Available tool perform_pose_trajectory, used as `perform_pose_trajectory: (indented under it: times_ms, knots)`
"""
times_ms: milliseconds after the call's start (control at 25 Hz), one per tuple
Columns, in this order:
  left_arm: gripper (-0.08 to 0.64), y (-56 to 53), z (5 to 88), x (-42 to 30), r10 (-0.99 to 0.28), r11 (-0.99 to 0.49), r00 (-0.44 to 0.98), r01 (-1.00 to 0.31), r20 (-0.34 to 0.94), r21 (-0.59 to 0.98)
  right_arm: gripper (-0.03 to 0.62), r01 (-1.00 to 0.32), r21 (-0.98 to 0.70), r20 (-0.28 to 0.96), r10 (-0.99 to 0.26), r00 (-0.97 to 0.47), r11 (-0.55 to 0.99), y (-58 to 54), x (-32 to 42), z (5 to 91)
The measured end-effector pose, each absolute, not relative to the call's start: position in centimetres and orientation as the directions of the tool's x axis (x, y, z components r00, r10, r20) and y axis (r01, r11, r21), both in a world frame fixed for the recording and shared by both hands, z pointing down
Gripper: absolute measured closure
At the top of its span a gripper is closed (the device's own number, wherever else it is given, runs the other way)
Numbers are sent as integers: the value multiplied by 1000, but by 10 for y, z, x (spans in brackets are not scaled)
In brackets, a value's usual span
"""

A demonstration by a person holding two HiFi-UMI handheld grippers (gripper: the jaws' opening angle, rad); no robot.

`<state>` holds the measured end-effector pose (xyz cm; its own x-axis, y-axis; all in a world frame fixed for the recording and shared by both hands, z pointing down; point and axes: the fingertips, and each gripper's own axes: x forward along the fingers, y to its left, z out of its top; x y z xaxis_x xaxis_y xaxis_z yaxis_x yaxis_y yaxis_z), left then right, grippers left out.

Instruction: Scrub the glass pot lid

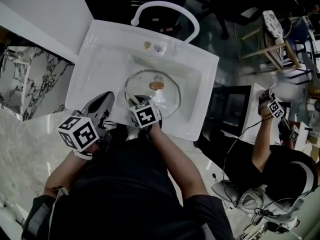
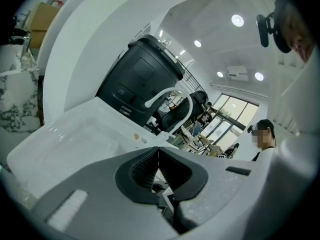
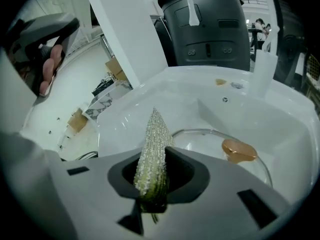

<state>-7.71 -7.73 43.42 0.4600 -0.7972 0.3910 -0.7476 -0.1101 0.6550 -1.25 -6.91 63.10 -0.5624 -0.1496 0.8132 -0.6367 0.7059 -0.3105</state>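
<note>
- Glass pot lid [image 1: 152, 91] lies flat in the white sink [image 1: 84, 70], knob up.
- Right gripper [image 3: 156, 181] pinches a glittery scouring cloth [image 3: 152, 144] over the sink's near edge; whether it touches the lid is unconfirmed.
- Left gripper [image 2: 158, 170] has its jaws pressed together, empty, at the sink's near-left corner.
- Scrubbing is judged barely begun.

clear glass lid [image 1: 152, 91]; glossy white sink [image 1: 202, 84]; rough scrubber [image 3: 152, 154].
</note>
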Motion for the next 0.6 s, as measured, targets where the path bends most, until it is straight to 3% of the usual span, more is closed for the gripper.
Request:
perform_pose_trajectory:
  times_ms: [160, 360, 600]
  knots:
    - [558, -73, 439, -87, -808, -74, 433, -748, 399, 660, 526, -599, -506, 725, -70, -685, 621, -76, -25, 627]
    - [558, -70, 443, -95, -815, -49, 417, -741, 402, 669, 526, -659, -161, 867, -213, -450, 734, -115, 20, 636]
    - [558, -68, 441, -103, -825, -40, 405, -738, 394, 674, 525, -602, -121, 869, -210, -449, 789, -107, -12, 658]
